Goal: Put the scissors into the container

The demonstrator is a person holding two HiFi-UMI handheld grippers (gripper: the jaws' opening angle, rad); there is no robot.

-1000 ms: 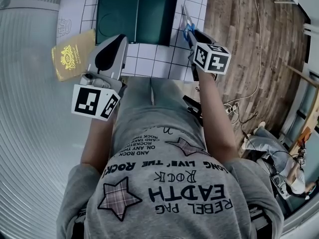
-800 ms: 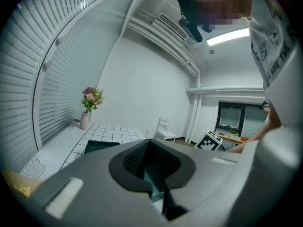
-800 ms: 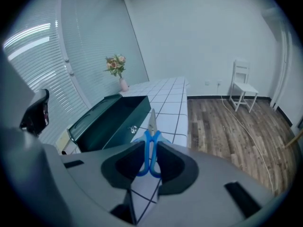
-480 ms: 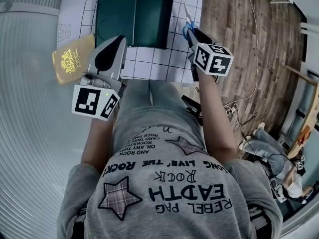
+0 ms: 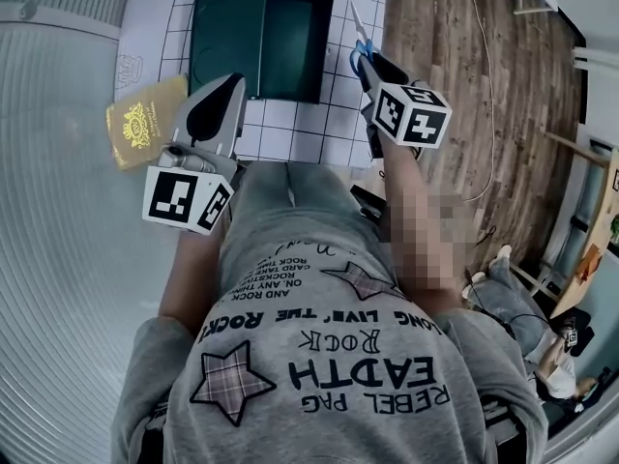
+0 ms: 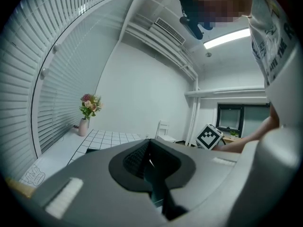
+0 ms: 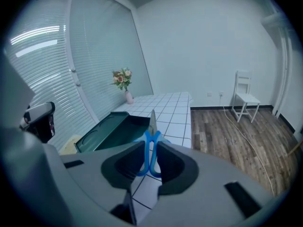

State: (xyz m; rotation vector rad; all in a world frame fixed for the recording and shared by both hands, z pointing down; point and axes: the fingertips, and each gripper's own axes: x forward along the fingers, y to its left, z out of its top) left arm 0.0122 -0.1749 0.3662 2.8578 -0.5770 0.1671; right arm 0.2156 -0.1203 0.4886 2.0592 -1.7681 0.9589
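- My right gripper (image 7: 150, 161) clamps the scissors (image 7: 151, 138) by the handles alone; I judge they may swivel loose.
- They hang at 3 o'clock of the container (image 5: 295, 51); the tip may catch its rim.
- Left gripper (image 6: 149, 155) closed, empty.

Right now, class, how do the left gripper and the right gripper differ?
The right gripper is closed on the blue-handled scissors; the left gripper holds nothing, jaws together. The right gripper tilts down toward the table, right of the container; the left gripper points nearly level, by the container's near left corner. Both share the same grey two-jaw build.
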